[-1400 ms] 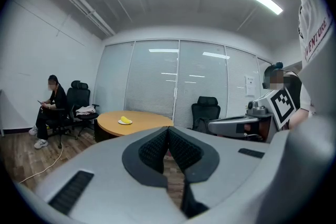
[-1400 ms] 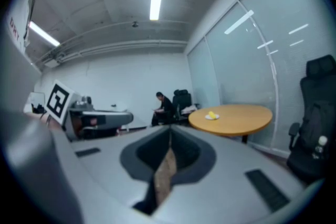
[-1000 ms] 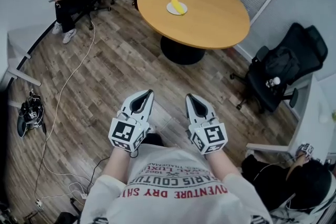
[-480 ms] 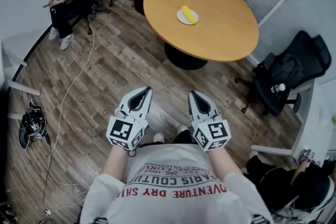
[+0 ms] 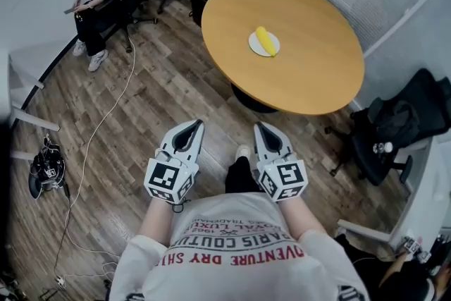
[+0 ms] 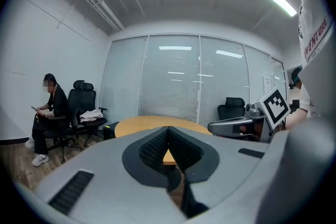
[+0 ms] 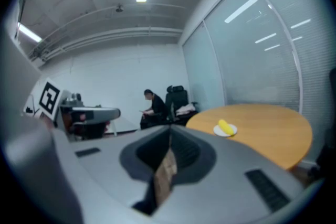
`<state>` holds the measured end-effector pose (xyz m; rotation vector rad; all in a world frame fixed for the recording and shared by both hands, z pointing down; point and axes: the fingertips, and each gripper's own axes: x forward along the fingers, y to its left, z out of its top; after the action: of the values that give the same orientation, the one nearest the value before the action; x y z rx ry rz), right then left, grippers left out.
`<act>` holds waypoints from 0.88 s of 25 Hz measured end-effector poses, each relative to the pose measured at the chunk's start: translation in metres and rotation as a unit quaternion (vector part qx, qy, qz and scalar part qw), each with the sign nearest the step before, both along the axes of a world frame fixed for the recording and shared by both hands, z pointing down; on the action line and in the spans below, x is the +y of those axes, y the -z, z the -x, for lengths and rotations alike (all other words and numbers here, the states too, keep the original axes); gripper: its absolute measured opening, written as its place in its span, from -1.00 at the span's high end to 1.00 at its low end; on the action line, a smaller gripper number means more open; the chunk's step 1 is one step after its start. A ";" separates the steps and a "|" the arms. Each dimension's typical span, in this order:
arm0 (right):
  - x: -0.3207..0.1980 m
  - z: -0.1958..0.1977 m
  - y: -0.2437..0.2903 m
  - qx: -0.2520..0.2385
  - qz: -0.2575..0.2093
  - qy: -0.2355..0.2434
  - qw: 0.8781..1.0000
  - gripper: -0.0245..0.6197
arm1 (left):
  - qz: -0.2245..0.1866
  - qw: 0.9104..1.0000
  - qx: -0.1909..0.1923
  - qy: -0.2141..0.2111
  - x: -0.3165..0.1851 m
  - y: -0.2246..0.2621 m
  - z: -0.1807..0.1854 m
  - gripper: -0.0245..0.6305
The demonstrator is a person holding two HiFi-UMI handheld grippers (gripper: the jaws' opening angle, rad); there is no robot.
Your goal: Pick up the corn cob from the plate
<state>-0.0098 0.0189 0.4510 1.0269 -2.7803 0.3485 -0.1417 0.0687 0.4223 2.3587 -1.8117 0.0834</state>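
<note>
Round table [image 5: 310, 81] getting closer than before. Left gripper [image 5: 192, 126], right gripper [image 5: 263, 127] both closed tight, holding nothing. Corn cob [image 5: 265, 39] lying on plate [image 5: 254, 48], far ahead of jaws. Closed jaws risk knocking cob rolling.

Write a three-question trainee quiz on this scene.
1. True or false: the corn lies on a plate on the table.
2. The right tool is: A) shut and empty; B) shut on the corn; C) wide open.
3. Fill in: the right tool and the left tool both hang over the wooden ___, short of the table.
Key: 1 true; 2 A; 3 floor.
</note>
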 end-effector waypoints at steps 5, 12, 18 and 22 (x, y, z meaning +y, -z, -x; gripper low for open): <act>-0.093 0.006 0.005 -0.005 -0.003 0.011 1.000 0.83 | -0.004 1.000 -0.011 0.016 -0.086 0.008 0.006 0.82; -0.208 -0.010 0.005 0.001 -0.008 0.010 1.000 0.83 | -0.012 1.000 -0.015 0.015 -0.203 0.011 -0.011 0.82; -0.267 -0.025 -0.006 0.010 0.006 -0.009 1.000 0.83 | -0.002 1.000 -0.011 -0.011 -0.264 0.003 -0.029 0.82; -0.299 -0.021 -0.014 0.012 0.019 -0.030 0.999 0.83 | 0.010 0.999 -0.007 -0.033 -0.302 -0.007 -0.024 0.82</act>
<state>0.0115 -0.2804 0.4654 1.1002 -2.7147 0.3927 -0.1181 -0.2337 0.4291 2.4104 -1.7304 0.1260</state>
